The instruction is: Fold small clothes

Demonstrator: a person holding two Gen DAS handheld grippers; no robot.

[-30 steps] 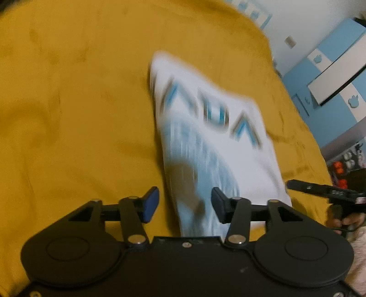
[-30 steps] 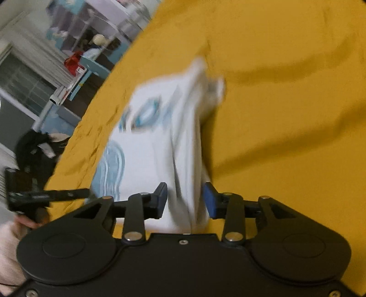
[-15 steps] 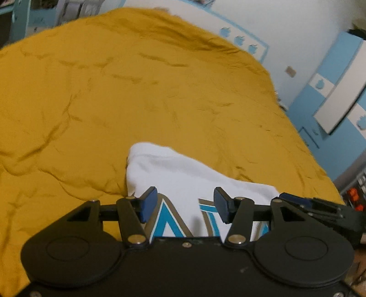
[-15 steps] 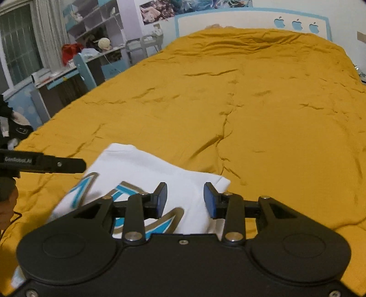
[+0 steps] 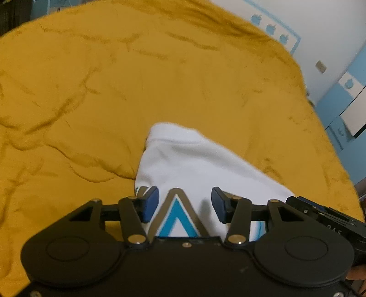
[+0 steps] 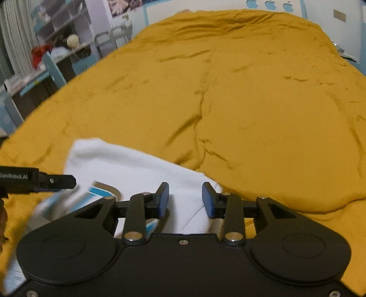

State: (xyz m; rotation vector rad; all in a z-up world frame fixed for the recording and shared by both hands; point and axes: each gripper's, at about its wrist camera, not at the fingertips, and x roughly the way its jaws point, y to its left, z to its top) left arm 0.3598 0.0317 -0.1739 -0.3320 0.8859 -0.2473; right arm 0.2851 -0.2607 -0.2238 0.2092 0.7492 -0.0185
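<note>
Jaws of both grippers parted, gripping nothing, over white shirt (image 5: 194,160) on mustard bedspread (image 6: 263,102); shelves (image 6: 57,13) beyond.

Mustard bedspread (image 6: 263,102), cluttered desk (image 6: 43,66).

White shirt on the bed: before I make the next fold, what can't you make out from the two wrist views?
- White shirt, near edge: hidden under each gripper's own body in both views.
- Print: cut off by the left gripper; unreadable.
- Shirt's left part in the right wrist view: blurred.
- Grip: whether either gripper, the right gripper included, pinches cloth.
- Yellow bedcover, near side: out of frame.
</note>
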